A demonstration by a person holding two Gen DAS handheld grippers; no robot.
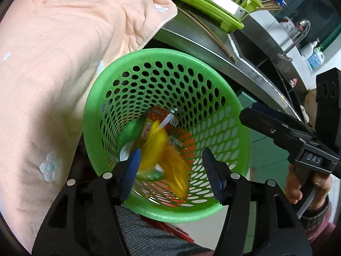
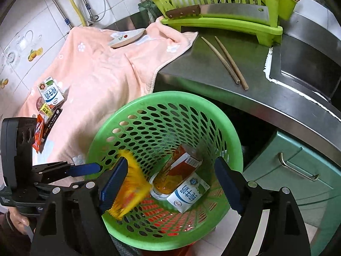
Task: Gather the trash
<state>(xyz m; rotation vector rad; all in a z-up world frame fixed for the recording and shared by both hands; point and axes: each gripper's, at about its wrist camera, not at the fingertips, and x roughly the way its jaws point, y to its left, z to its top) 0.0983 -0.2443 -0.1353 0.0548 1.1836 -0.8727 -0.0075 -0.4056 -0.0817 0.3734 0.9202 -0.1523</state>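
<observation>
A green perforated basket [image 1: 149, 55] [image 2: 136, 104] stands below the counter edge. Inside lie a red drink carton [image 1: 149, 125] [image 2: 181, 164] and a white milk carton [image 2: 187, 194]. A yellow wrapper [image 1: 157, 149] [image 2: 132, 189], motion-blurred, is inside the basket, free of both grippers. My left gripper [image 1: 172, 170] is open above the basket mouth. My right gripper [image 2: 170, 183] is open over the basket and also shows in the left wrist view [image 1: 255, 117]. More trash, a milk carton [image 2: 51, 93] and red wrappers [image 2: 39, 132], lies on the peach towel [image 2: 96, 74].
The steel counter [image 2: 213, 79] holds two chopsticks [image 2: 226, 61], a green dish rack [image 2: 221, 21] with a cleaver [image 2: 223, 10], and a small plate [image 2: 127, 37] on the towel. A sink [image 2: 307, 64] is at right. A green drawer [image 2: 298, 166] sits below.
</observation>
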